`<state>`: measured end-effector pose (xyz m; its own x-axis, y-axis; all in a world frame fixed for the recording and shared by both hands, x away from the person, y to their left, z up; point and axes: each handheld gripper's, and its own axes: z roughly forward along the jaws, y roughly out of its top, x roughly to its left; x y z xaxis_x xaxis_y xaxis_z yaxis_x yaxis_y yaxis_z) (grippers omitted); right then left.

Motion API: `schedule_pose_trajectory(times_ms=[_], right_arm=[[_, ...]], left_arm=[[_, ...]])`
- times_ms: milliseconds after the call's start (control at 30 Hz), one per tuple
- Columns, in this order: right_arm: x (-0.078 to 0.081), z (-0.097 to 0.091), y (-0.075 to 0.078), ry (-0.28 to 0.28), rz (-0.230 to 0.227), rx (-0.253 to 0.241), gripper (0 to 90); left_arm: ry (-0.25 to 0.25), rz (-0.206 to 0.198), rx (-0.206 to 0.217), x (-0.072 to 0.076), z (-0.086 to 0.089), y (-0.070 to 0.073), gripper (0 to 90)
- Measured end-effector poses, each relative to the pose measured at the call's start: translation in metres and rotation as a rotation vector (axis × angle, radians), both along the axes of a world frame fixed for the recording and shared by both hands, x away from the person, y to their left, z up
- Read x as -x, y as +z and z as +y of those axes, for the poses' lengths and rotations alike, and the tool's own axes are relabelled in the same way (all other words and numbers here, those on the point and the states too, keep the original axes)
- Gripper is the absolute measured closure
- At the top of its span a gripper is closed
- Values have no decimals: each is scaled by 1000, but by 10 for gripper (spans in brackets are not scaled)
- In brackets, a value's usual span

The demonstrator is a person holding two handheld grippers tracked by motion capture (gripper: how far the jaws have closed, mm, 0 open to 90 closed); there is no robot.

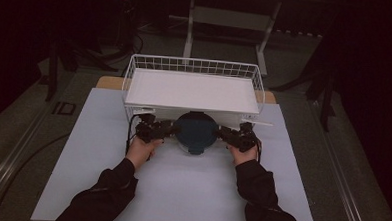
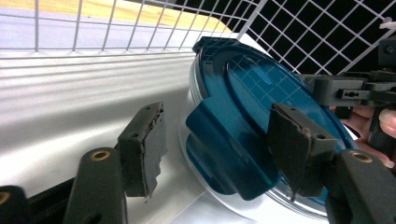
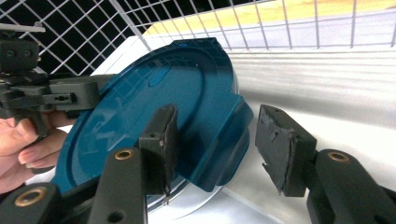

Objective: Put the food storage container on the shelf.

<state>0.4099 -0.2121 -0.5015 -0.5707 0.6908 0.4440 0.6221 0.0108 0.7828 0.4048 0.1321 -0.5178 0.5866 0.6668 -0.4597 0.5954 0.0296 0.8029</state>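
We are releasing the round blue plastic lid [image 1: 196, 132], leaning against the white wire basket [image 1: 136, 68] on the pale surface [image 1: 180, 190], with the left gripper [image 1: 169, 130] and right gripper [image 1: 220, 134] fingers spread astride its side tabs, so the next move likely calls for backing both grippers straight outward.

The left gripper [image 2: 217, 144] straddles a side tab of the blue lid [image 2: 261, 107], pads apart from it, beside the white wire basket [image 2: 140, 28].
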Motion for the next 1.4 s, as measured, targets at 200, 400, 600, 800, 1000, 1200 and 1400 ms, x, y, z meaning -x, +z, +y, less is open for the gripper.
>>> schedule_pose_trajectory(times_ms=[200,400,600,800,1000,1200,1400], right_arm=[[2,1,-1,-6,-25,2,466],[14,2,10,-2,-48,51,449],[31,-3,24,26,-70,90,451],[56,-6,37,74,-71,85,486],[79,-2,42,111,-69,115,561],[93,10,37,161,-66,137,670],[97,23,32,179,-72,157,777]], left_arm=[[-35,-28,-2,5,-1,3,286],[-99,-87,-7,14,-3,10,141],[-121,-76,-21,31,-4,21,2],[-141,-105,-14,54,-1,35,2],[-173,-145,-15,79,6,50,2],[-196,-177,-38,101,16,55,2],[-214,-196,-64,116,19,58,2]])
